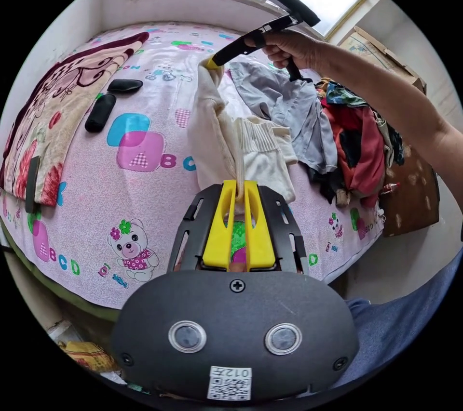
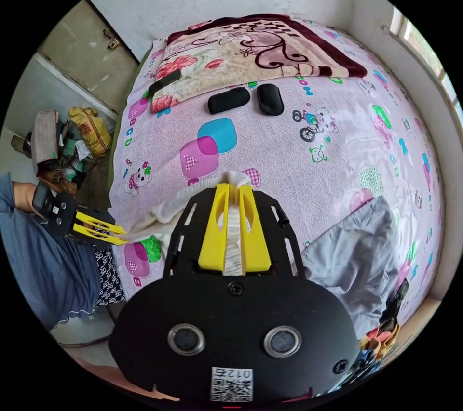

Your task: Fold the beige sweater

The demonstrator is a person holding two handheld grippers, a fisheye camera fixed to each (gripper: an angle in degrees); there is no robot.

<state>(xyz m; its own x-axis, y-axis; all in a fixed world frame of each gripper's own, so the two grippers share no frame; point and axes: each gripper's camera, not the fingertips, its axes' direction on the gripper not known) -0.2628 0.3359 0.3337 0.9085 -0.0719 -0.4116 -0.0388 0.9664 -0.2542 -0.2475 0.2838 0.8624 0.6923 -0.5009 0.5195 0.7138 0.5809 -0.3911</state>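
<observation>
Knitwear is clamped at two points: the left gripper is closed on a fold of the beige sweater, and the right gripper is closed on another edge of it, with ribbed cloth pinched between the yellow jaws. The sweater is held up above the bed, near its front edge, and is draped between the two grippers, so it is judged to be soft, limp and fairly light, with no stiffness of its own. A thick knit like this is unlikely to slip, but it may stretch or sag. Hold is best taken at the ribbed hem or shoulder seams. Farther off, a grey garment is spread on the bed, beside a heap of clothes at the bed's side edge. Two black cases and a blanket are seen towards the far end.
</observation>
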